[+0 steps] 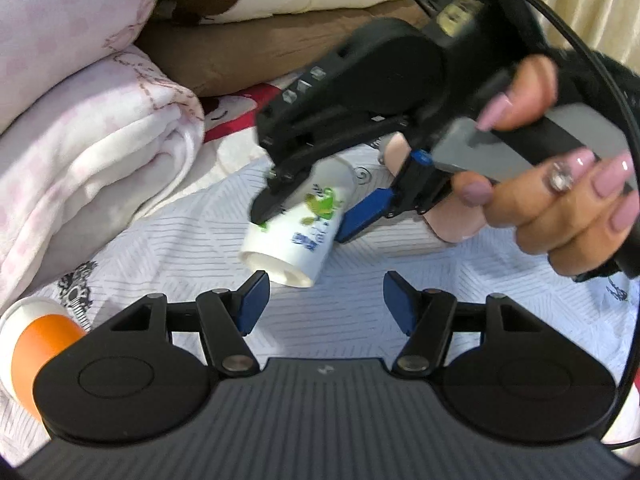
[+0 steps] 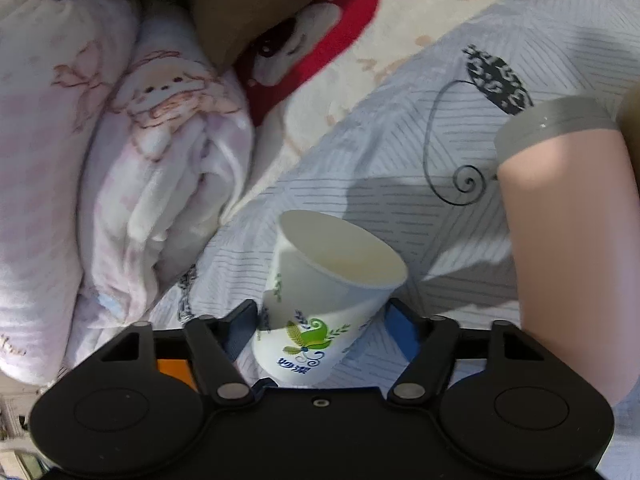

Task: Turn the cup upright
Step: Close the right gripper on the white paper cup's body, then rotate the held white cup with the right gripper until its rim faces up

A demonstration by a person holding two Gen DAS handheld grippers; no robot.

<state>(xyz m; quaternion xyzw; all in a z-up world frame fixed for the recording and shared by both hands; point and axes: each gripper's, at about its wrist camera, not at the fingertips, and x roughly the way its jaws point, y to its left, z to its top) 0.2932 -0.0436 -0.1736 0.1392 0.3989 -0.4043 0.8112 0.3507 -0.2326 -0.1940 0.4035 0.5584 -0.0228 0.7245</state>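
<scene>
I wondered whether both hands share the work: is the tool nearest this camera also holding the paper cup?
No, the left tool is spread open with nothing between its blue pads, while the right tool alone grips the paper cup.

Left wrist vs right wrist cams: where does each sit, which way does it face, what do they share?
Left wrist: on the left gripper, jaws open, facing the right gripper, the person's hand and the tilted paper cup.
Right wrist: on the right gripper, looking along its fingers over the paper cup toward the folded blanket.
Shared: cup, striped sheet, pink tumbler, orange cup.
</scene>
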